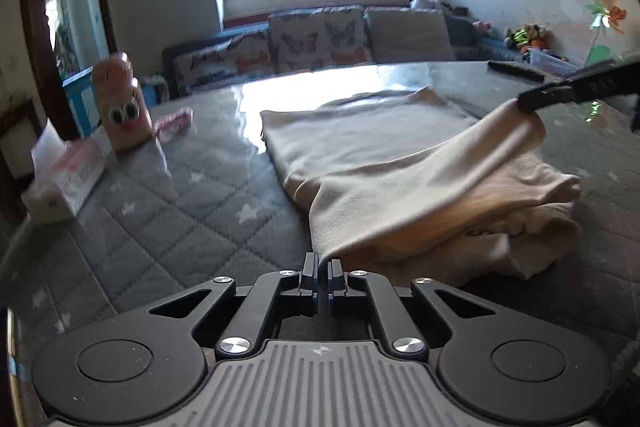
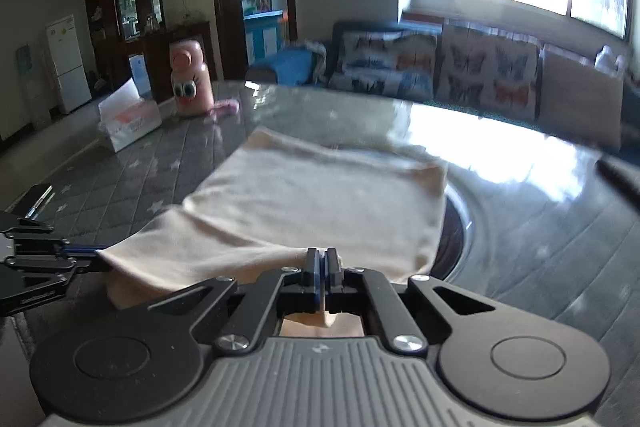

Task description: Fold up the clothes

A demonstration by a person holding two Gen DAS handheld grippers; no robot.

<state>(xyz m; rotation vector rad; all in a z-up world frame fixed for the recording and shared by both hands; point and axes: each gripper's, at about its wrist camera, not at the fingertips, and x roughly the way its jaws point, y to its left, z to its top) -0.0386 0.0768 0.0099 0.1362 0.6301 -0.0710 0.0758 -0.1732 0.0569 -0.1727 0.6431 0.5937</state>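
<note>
A cream garment (image 1: 360,155) lies partly folded on a grey quilted table cover. My left gripper (image 1: 323,261) is shut on the garment's near corner, and the cloth rises from it in a taut fold. Across the cloth, my right gripper (image 1: 528,103) pinches the other corner, lifted off the table. In the right wrist view my right gripper (image 2: 323,255) is shut on the garment's (image 2: 320,195) edge, with a tab of cloth poking out behind the pads. My left gripper (image 2: 94,255) shows at the left edge there, clamped on the same lifted hem.
A pink bottle with cartoon eyes (image 1: 120,107) and a white tissue box (image 1: 64,183) stand at the table's left. A dark remote (image 1: 516,70) lies at the far right. A sofa with butterfly cushions (image 1: 312,43) runs behind the table under a bright window.
</note>
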